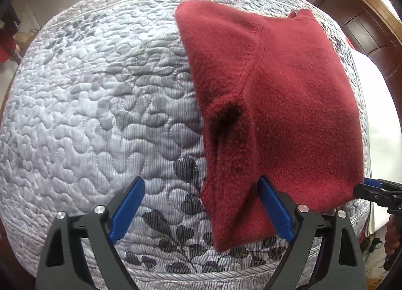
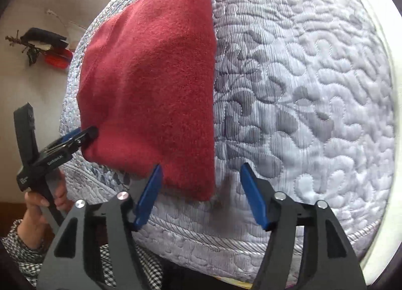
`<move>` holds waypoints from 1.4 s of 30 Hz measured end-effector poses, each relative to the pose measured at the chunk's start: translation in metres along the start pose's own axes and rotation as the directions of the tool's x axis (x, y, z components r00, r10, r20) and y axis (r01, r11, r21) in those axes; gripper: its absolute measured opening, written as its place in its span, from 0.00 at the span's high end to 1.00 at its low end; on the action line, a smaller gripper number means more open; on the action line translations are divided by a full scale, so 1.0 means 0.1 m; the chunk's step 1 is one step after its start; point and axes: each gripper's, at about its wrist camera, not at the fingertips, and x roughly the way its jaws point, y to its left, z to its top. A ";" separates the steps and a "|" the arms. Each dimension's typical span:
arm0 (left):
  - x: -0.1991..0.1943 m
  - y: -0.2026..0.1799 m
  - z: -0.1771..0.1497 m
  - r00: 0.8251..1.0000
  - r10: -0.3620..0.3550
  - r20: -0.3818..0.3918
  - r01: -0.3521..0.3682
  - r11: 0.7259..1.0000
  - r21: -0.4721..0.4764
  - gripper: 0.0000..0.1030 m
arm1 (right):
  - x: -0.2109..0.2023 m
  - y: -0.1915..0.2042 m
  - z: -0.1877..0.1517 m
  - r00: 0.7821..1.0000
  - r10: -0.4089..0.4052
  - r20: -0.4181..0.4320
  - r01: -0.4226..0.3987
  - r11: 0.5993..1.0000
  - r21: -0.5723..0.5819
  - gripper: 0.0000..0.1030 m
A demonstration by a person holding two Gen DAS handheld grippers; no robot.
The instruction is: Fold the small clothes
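Observation:
A dark red fleece garment [image 1: 289, 89], folded with a sleeve lying over its left side, rests on the quilted bedspread [image 1: 88, 101]. My left gripper [image 1: 201, 179] is open at the near edge, and the sleeve's lower end lies between its blue fingers [image 1: 130, 204]. In the right wrist view the same garment [image 2: 150, 76] runs away from me. My right gripper [image 2: 201, 165] is open around its near right corner. The left gripper [image 2: 85, 134] shows there at the garment's near left corner, and the right gripper [image 1: 371, 187] shows in the left view at the lower right corner.
The grey-white quilt [image 2: 301, 89] with a leaf print spreads wide beside the garment. A hand [image 2: 37, 204] in a checked sleeve holds the left tool. Dark wooden furniture [image 1: 364, 26] and white bedding [image 1: 382, 114] lie to the right. Red and black items [image 2: 56, 60] sit on the floor.

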 end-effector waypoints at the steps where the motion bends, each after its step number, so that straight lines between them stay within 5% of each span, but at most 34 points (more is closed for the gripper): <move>1: -0.04 -0.01 -0.03 1.000 0.015 -0.001 -0.015 1.000 -0.001 0.10 | -0.05 0.10 -0.02 0.999 -0.043 0.013 0.043 0.999 -0.018 0.27; 5: -0.25 -0.03 -0.12 0.998 0.056 -0.008 -0.056 0.998 -0.027 0.10 | -0.21 0.34 -0.14 0.987 -0.157 0.046 0.160 0.985 -0.069 0.11; 18: -0.83 -0.15 -0.22 0.997 0.067 0.026 -0.065 0.994 -0.088 0.07 | -0.54 0.68 -0.37 0.954 -0.278 0.110 0.288 0.954 -0.081 0.08; 42: -1.48 -0.27 -0.34 0.993 0.083 0.087 -0.083 0.996 0.006 0.06 | -1.07 1.04 -0.58 0.963 -0.213 0.165 0.222 0.974 -0.035 0.08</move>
